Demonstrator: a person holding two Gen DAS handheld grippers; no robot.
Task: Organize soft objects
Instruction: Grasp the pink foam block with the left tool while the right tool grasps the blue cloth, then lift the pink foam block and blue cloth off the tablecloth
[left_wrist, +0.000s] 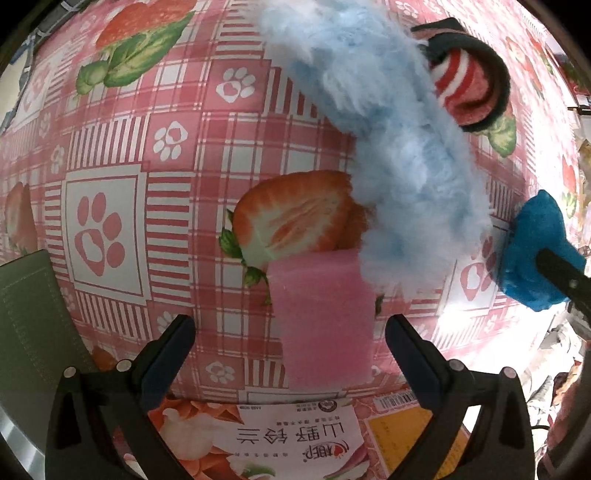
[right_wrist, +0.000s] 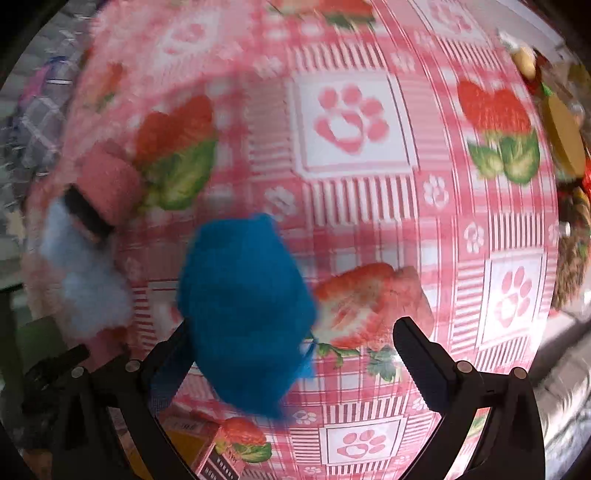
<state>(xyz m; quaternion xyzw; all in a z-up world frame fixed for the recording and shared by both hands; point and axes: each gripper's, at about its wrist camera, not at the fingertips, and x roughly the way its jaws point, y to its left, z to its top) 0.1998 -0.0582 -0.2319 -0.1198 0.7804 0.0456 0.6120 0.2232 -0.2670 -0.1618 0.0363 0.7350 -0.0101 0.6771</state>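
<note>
A pink sponge (left_wrist: 325, 321) lies on the strawberry tablecloth (left_wrist: 147, 155) between the spread fingers of the left gripper (left_wrist: 290, 341), pale blue fluffy cloth (left_wrist: 388, 140) just beyond the sponge.

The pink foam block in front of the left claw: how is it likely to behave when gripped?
The pink foam block looks porous, so it would probably squash between the pads and spring back. It seems light for its size. Lying flat on the tablecloth, it is unlikely to roll, though the light blue fluffy piece overlapping its corner may drag along.

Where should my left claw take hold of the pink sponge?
Grip the pink sponge across its long side edges near the close end. It lies flat between the open left claw, so come straight down. The fluffy light-blue toy overlaps its far right corner; stay clear of that.
</note>
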